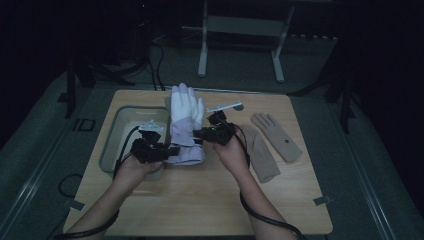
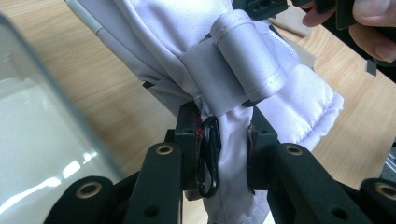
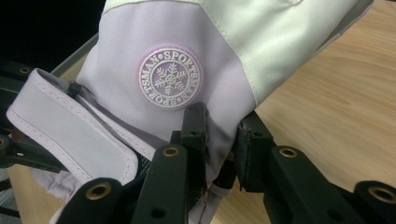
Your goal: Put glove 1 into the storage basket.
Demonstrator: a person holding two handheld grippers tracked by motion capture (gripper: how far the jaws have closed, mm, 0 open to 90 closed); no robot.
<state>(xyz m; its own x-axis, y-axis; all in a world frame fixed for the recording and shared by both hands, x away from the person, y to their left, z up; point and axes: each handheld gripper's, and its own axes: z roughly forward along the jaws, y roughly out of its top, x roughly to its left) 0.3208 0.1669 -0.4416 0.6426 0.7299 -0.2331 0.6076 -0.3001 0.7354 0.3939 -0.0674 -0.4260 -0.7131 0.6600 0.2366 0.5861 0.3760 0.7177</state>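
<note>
A person's two hands each hold a black gripper over a wooden table point(image 1: 200, 200). Between them is a white and lilac ski glove point(image 1: 185, 125), at the table's centre, its fingers pointing toward 12 o'clock and its cuff toward 6 o'clock. The left gripper point(image 1: 172, 150), at the glove's 8 o'clock, is clamped on the cuff fabric; in the left gripper view its jaws pinch the cloth beside a small black clip point(image 2: 208, 158). The right gripper point(image 1: 199, 134), at the glove's 3 o'clock, is closed on the glove's edge just below a round snowflake badge point(image 3: 170, 77). A clear plastic bin point(image 1: 116, 135) sits just beside the glove at 9 o'clock. Two beige knit gloves point(image 1: 262, 152) point(image 1: 276, 136) lie at 3 o'clock, well apart from it. A small white tool point(image 1: 224, 106) lies near the glove's fingertips at 2 o'clock.
</note>
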